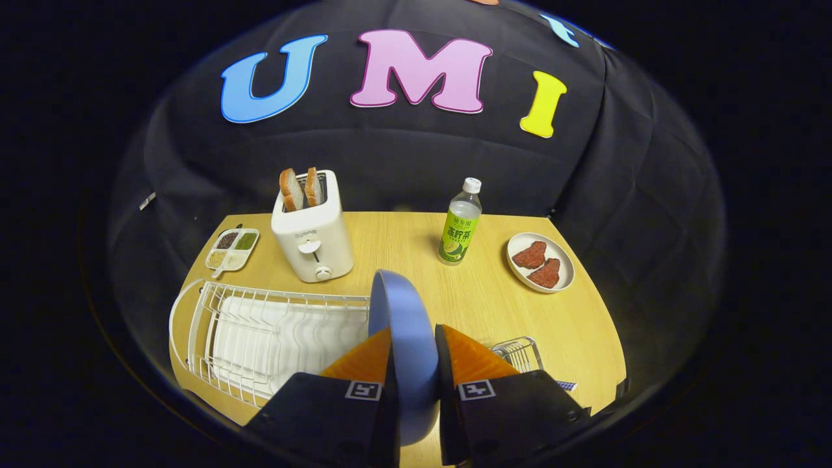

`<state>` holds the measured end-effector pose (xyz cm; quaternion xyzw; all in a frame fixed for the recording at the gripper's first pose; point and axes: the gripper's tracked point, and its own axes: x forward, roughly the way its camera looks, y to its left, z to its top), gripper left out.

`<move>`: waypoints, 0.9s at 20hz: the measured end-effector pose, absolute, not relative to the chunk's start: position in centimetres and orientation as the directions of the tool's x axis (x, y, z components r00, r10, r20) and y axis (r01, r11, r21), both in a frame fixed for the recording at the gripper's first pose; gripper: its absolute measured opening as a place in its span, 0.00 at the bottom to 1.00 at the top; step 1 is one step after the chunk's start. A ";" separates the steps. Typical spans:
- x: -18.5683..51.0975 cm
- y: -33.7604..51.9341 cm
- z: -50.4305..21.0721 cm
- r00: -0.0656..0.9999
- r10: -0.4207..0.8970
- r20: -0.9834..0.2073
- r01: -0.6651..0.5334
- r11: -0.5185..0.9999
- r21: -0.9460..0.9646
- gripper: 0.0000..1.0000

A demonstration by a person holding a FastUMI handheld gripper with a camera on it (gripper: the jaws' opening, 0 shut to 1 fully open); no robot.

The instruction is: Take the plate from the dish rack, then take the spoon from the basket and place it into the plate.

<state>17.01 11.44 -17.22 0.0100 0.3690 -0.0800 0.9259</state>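
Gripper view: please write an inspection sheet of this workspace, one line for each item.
Surface: light wooden table, things spread on it.
Job's things: round blue plate held on edge between the fingers, beside the white wire dish rack; small wire basket just beyond the right finger; spoon cannot be made out.
Clutter: white toaster with two bread slices; green-labelled clear bottle; white oval dish with two red pieces; divided tray of grains.
Grippers: gripper shut on the plate.
Cables: nothing seen.
Surroundings: black cloth wall behind the table.
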 end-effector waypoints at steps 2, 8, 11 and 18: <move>16.8 12.0 -16.2 0.741 -0.053 -0.669 0.117 0.992 0.051 0.23; 12.4 8.3 -15.3 0.753 0.038 -0.657 0.090 0.983 0.161 0.23; 8.9 6.2 -15.4 0.753 0.078 -0.653 0.072 0.977 0.200 0.23; -1.6 3.3 -20.4 0.678 0.204 -0.706 0.091 0.930 0.356 0.23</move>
